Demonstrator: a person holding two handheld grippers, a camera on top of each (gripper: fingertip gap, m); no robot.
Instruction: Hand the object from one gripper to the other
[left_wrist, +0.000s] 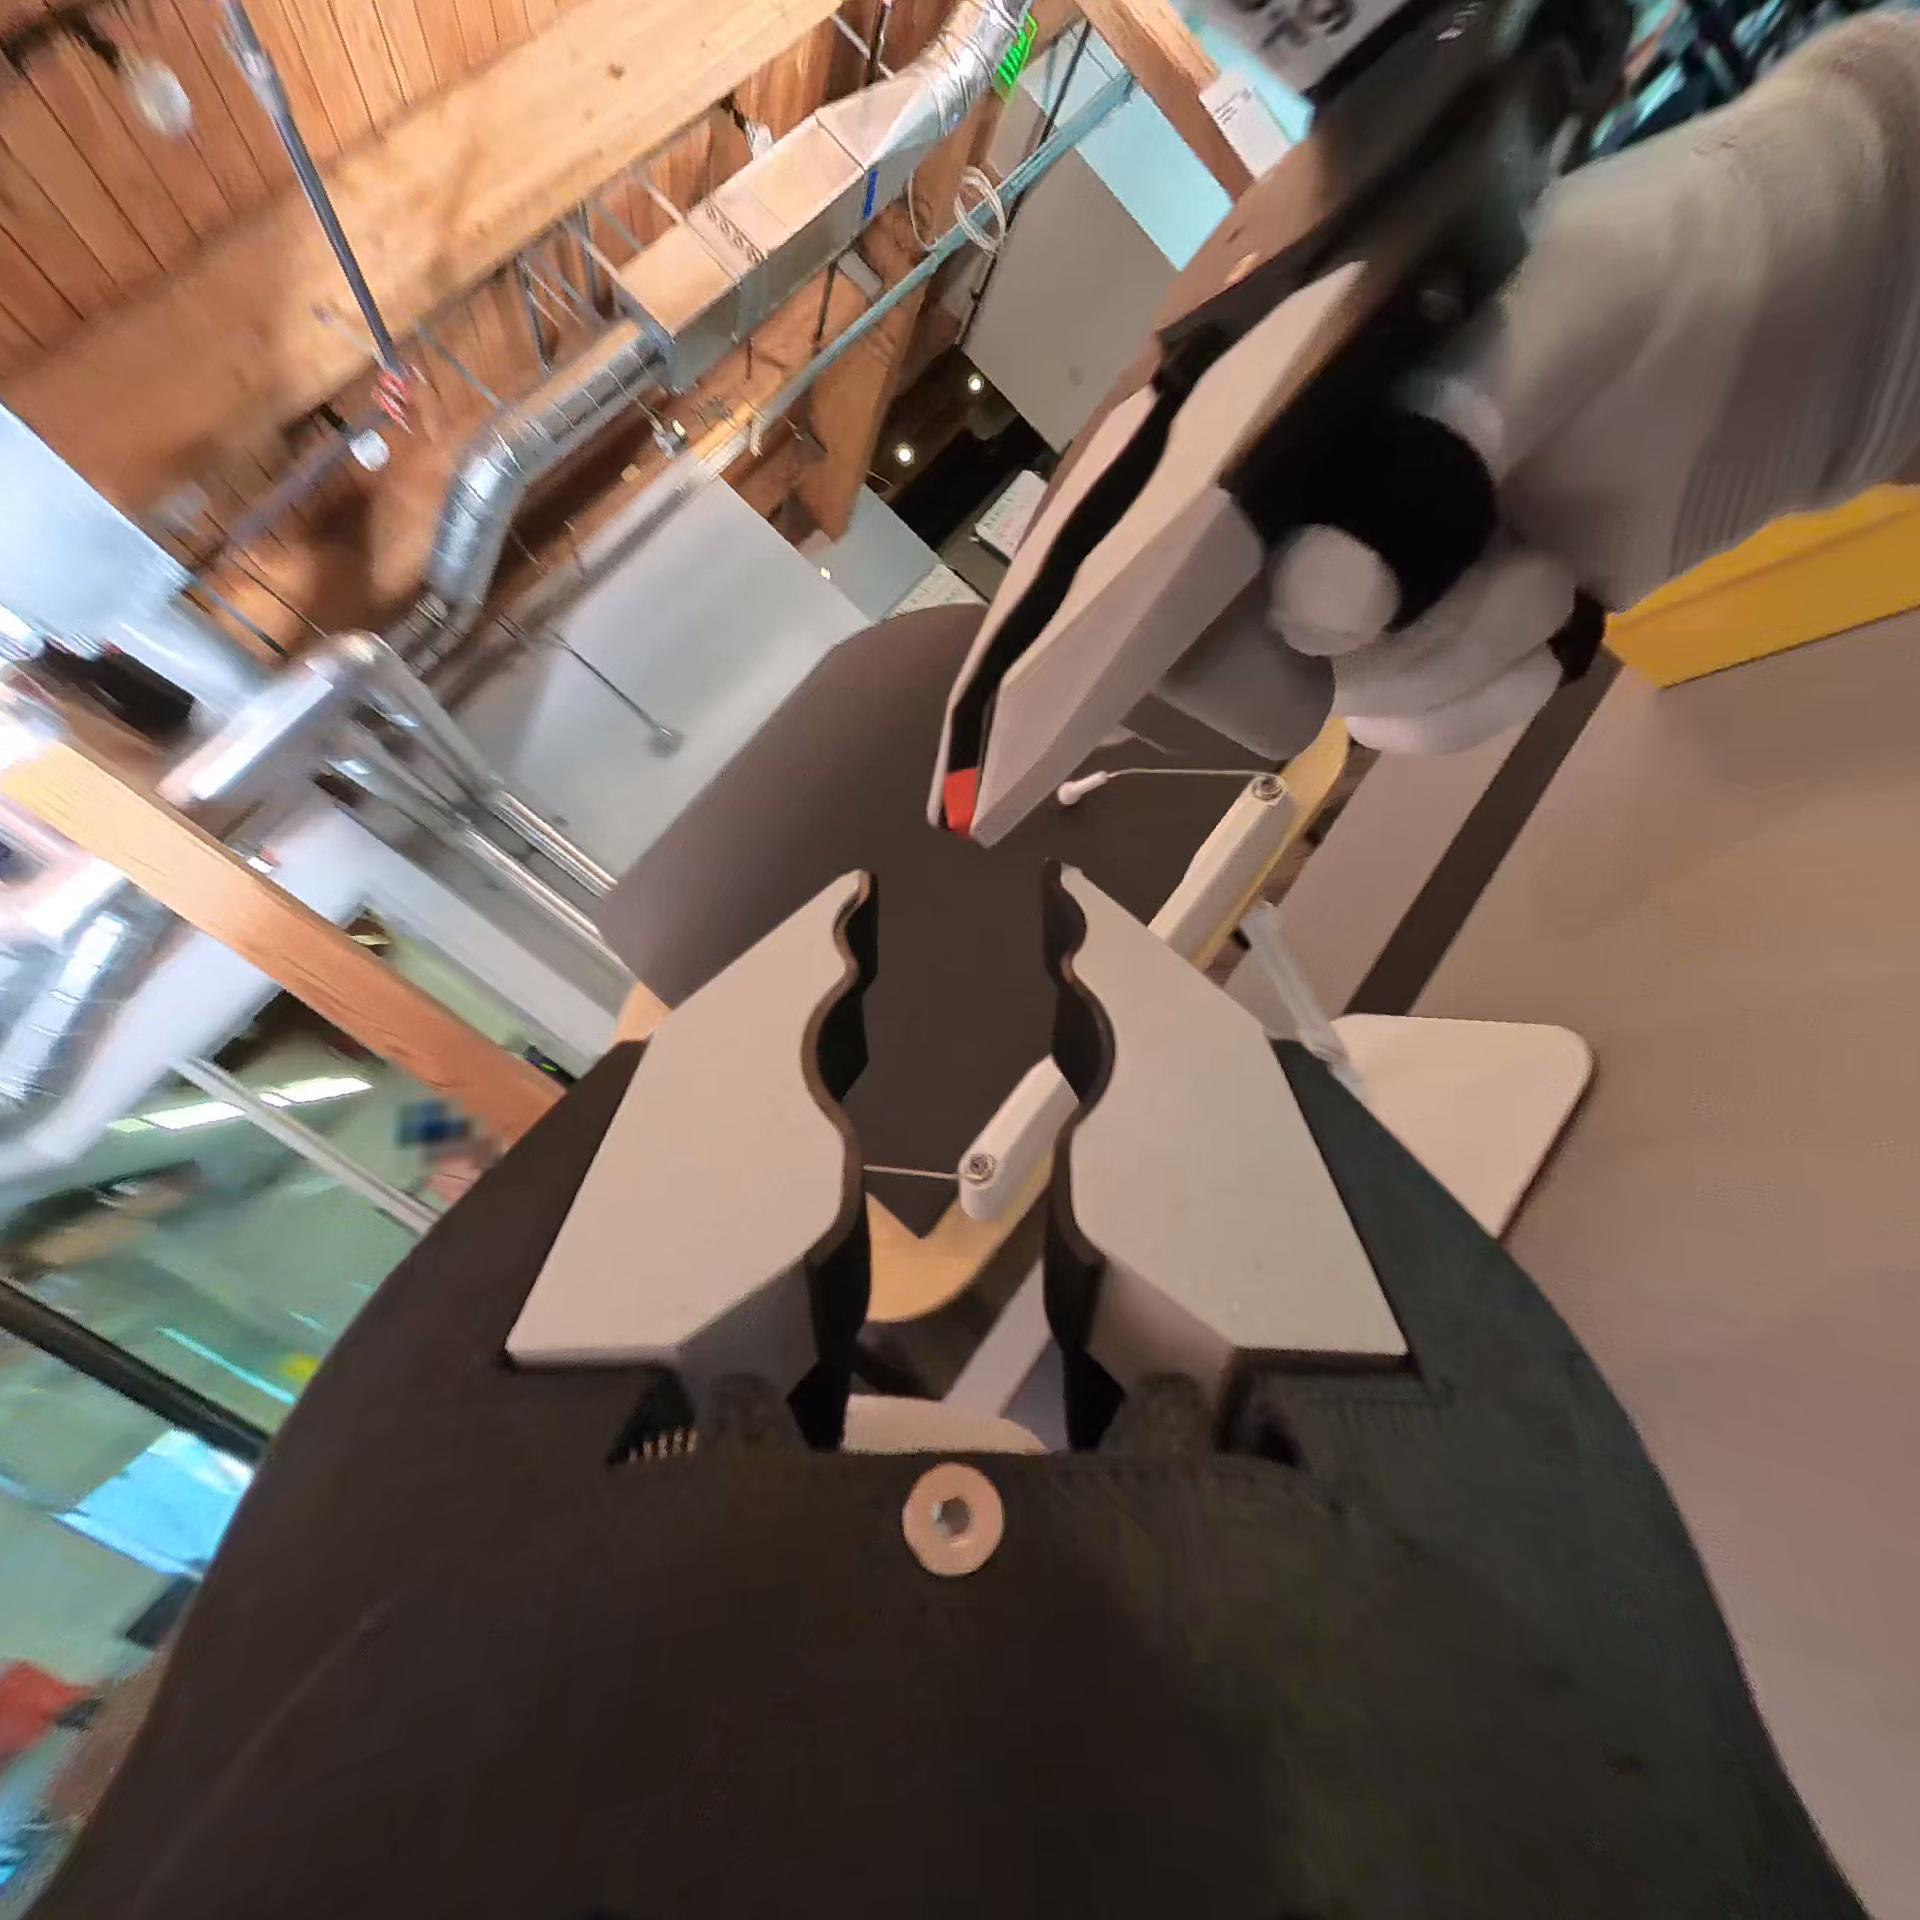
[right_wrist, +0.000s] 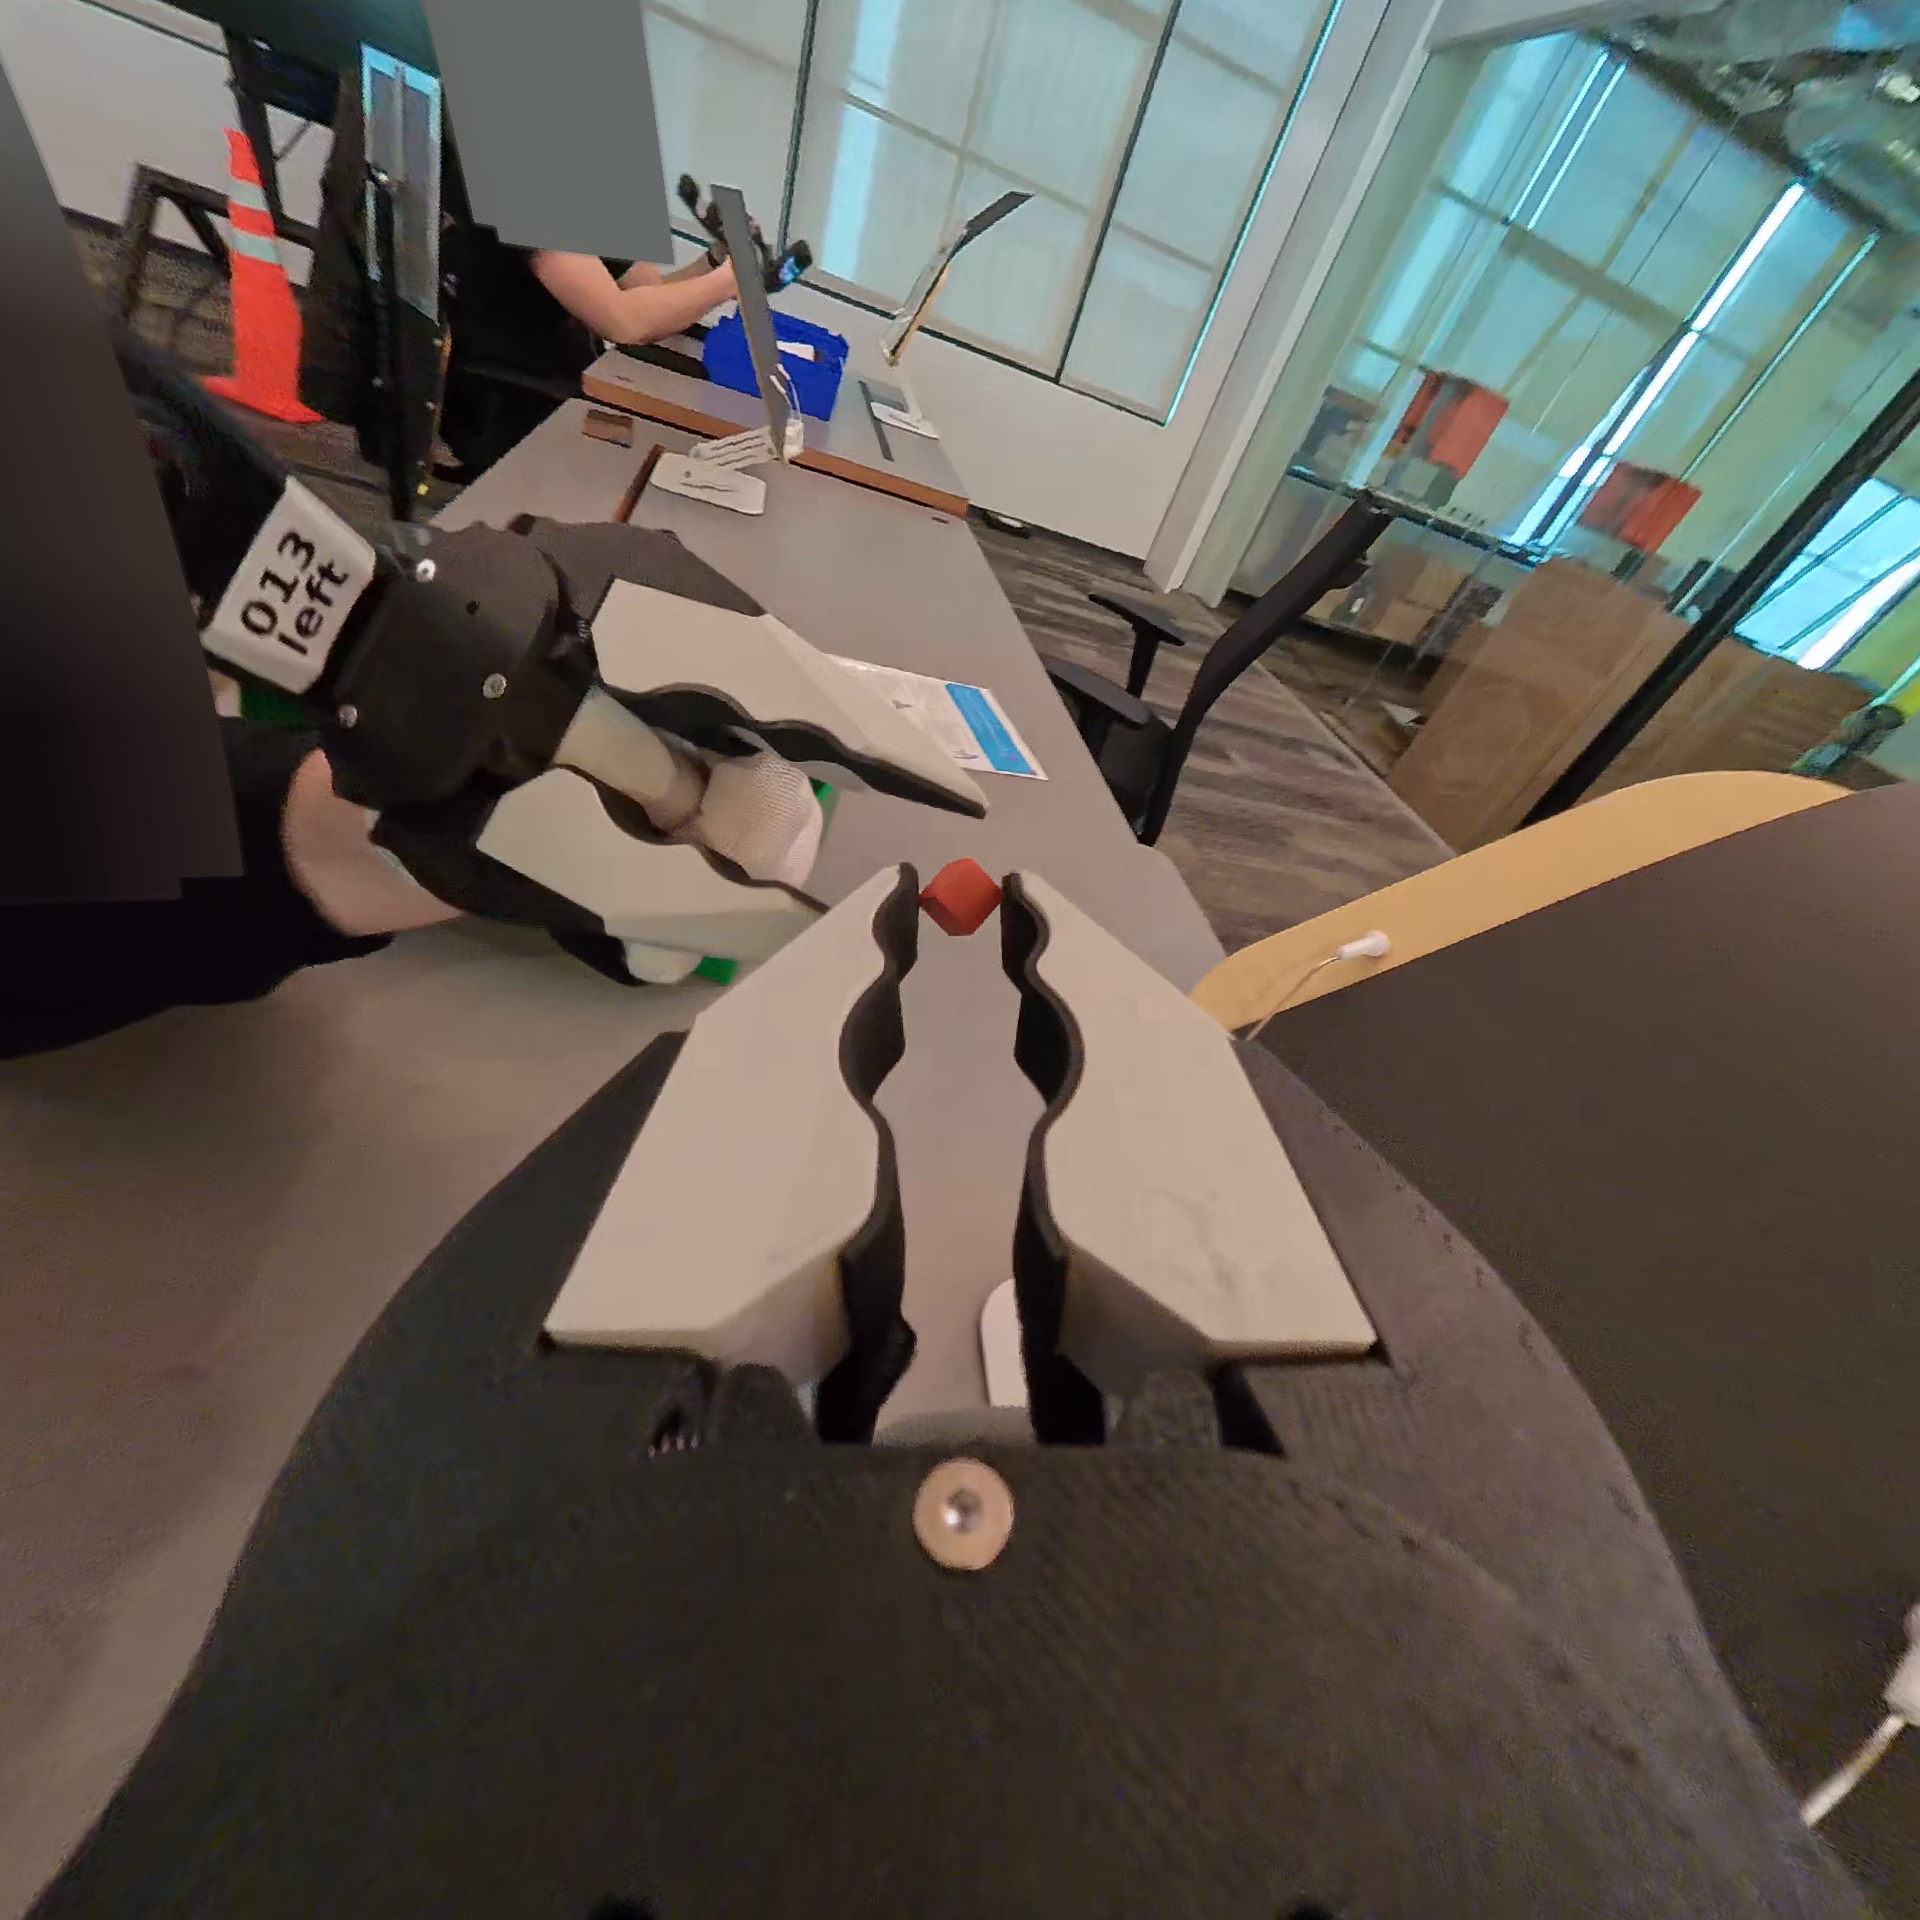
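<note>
So the small red cube (right_wrist: 958, 896) sits pinched right at the very tips of the right gripper (right_wrist: 960, 891), up in the air above the grey table (right_wrist: 260, 1143). The two grey fingers (right_wrist: 1174, 1174) are close together, with only the cube's width between their tips, and each tip presses on a side of it. Nothing else touches the cube from what I can see.

The left gripper (left_wrist: 961, 896) is spread apart with nothing between its fingers (left_wrist: 717, 1143), just a clear gap that shows the dark chair back behind it. In the left wrist view the right gripper (left_wrist: 964, 821) comes in from the upper right, held by a white-gloved hand (left_wrist: 1403, 644), and its tips with the red cube (left_wrist: 960, 798) hang just beyond the left one's open tips, near but not touching. In the right wrist view the left gripper (right_wrist: 894, 852) sits just to the left of the cube, also held in a white glove (right_wrist: 764, 821).
</note>
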